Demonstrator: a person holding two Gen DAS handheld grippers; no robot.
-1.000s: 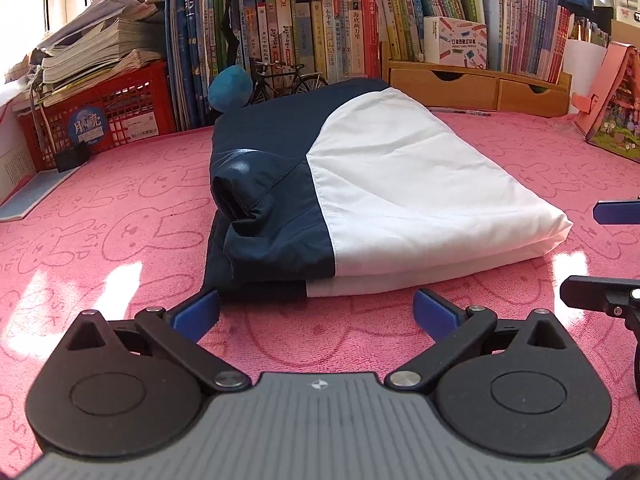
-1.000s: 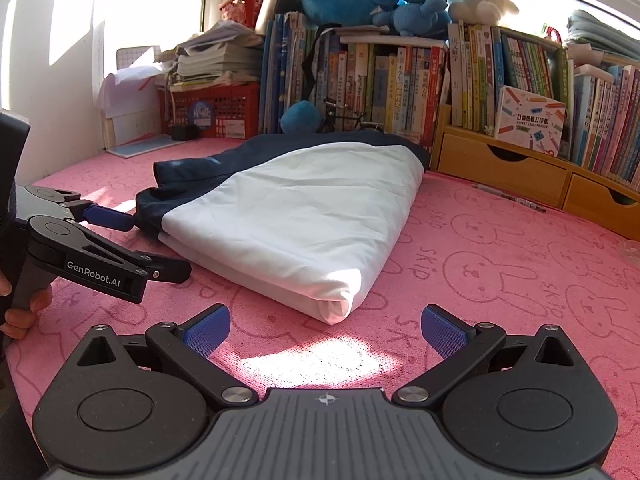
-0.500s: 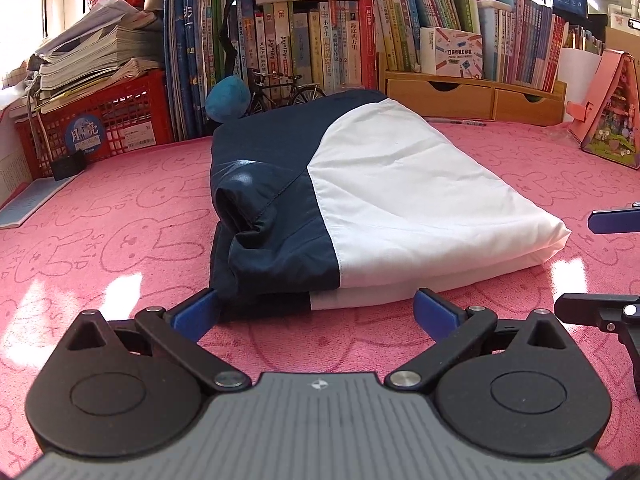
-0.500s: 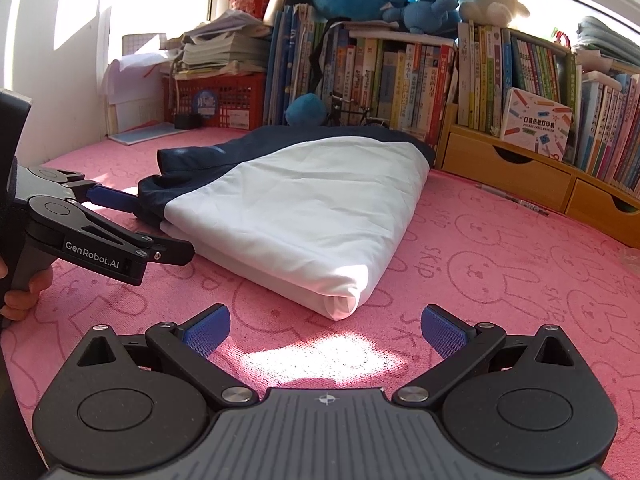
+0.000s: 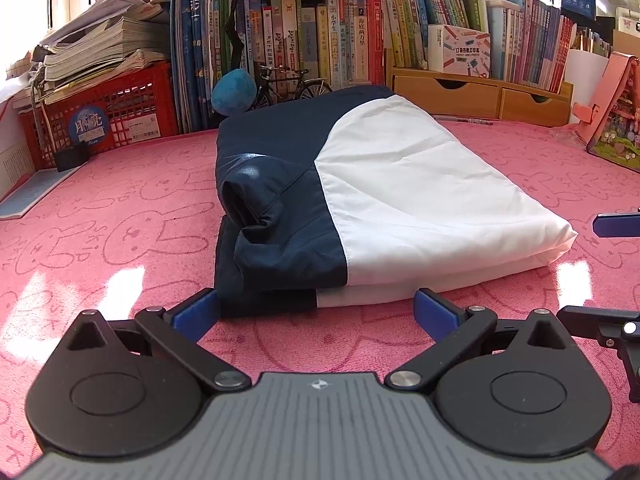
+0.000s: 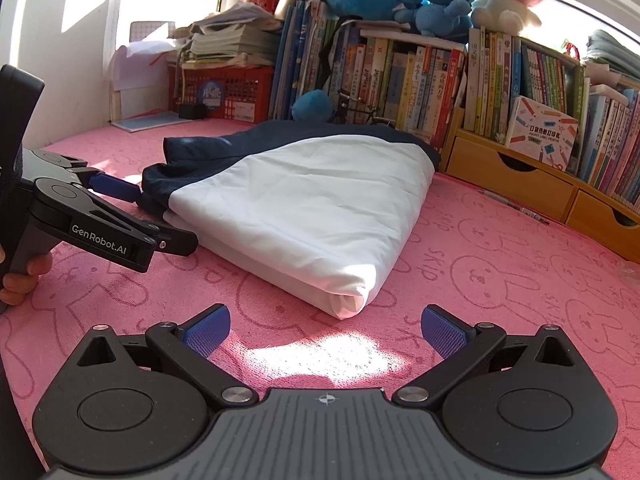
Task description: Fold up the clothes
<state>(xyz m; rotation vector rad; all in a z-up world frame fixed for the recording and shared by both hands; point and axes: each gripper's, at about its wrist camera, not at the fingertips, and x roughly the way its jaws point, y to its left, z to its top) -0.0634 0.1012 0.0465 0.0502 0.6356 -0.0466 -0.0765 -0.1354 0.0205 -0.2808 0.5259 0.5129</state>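
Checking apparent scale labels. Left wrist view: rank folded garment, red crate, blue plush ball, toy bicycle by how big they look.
1. folded garment, nearest the camera
2. red crate
3. toy bicycle
4. blue plush ball, close to the bicycle; unsure

A pink mat (image 5: 120,216) printed with rabbit outlines is spread as the supporting surface, and sunlit patches are seen on it. A folded navy and white garment (image 5: 380,200) is laid flat in its middle, with the navy part to the left in the left wrist view. At the far edge, a red crate (image 5: 100,116), a row of books (image 5: 320,40), a small model bicycle (image 5: 288,84), a blue plush ball (image 5: 234,90) and a wooden drawer unit (image 5: 476,96) are placed on the mat, and a pen (image 6: 516,206) is seen lying in front of the drawers.
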